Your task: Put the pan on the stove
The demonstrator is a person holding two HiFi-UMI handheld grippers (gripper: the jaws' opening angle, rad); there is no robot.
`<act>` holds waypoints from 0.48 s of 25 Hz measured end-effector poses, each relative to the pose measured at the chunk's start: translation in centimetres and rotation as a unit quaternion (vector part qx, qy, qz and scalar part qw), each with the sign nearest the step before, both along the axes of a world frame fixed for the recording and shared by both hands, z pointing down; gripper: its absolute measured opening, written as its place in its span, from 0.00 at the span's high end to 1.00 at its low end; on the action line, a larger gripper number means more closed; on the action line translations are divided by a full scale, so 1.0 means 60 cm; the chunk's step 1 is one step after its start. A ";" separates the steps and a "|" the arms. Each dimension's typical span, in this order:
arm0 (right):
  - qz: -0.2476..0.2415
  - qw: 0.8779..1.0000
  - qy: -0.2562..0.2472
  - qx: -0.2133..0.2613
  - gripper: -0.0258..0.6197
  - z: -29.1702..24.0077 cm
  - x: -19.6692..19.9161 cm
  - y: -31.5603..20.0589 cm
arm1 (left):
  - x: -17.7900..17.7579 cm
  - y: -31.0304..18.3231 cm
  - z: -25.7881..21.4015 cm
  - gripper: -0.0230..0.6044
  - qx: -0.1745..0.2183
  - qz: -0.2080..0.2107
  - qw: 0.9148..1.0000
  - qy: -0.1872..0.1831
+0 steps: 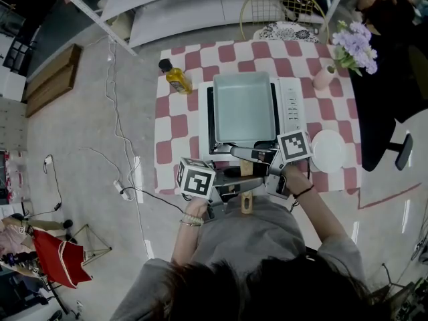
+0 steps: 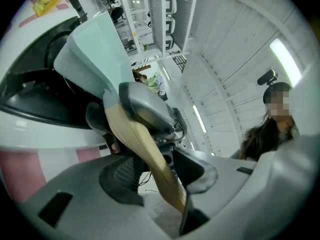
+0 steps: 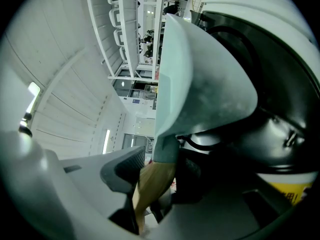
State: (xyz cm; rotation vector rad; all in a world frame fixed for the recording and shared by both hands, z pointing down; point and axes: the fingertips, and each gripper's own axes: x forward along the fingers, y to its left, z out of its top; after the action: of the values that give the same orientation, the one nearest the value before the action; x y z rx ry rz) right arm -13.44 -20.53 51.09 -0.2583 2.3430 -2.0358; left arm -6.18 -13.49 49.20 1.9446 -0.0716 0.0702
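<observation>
A square pale-green pan (image 1: 244, 105) lies over the black top of the white stove (image 1: 291, 99) on the checked table. Its wooden handle (image 1: 247, 202) points back toward me. Both grippers hold that handle. My left gripper (image 1: 224, 191) is shut on the handle near its free end, and the wood (image 2: 150, 154) runs between its pads (image 2: 120, 176). My right gripper (image 1: 264, 169) is shut on the handle (image 3: 152, 184) closer to the pan's body (image 3: 200, 79). Whether the pan's base touches the burner I cannot tell.
An oil bottle (image 1: 176, 77) stands left of the stove. A white plate (image 1: 329, 150) lies to its right, and a vase of purple flowers (image 1: 353, 49) is at the far right corner. Behind the table sits a wire basket (image 1: 284, 9). Cables (image 1: 124, 186) trail on the floor at left.
</observation>
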 end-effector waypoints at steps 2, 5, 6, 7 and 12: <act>0.001 1.000 -0.004 0.002 0.68 0.001 0.000 0.001 | 0.001 0.001 0.002 0.66 0.001 0.001 1.000 0.002; 0.002 1.000 -0.010 0.005 0.68 0.001 0.000 0.000 | 0.001 0.001 0.004 0.66 0.005 0.001 1.000 0.002; 0.002 1.000 -0.011 0.005 0.68 0.001 0.000 0.000 | 0.001 0.001 0.005 0.66 0.005 0.000 1.000 0.002; 0.002 1.000 -0.013 0.005 0.68 0.001 0.000 0.000 | 0.001 0.001 0.005 0.66 0.006 -0.001 1.000 0.002; 0.007 1.000 -0.018 0.004 0.68 0.001 0.002 -0.001 | 0.002 0.001 0.004 0.66 0.009 -0.006 1.000 0.002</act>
State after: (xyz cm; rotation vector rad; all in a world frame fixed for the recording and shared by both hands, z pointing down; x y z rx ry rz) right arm -13.34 -20.58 51.13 -0.2360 2.3208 -2.0084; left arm -6.06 -13.43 49.41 1.9617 -0.0808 0.0571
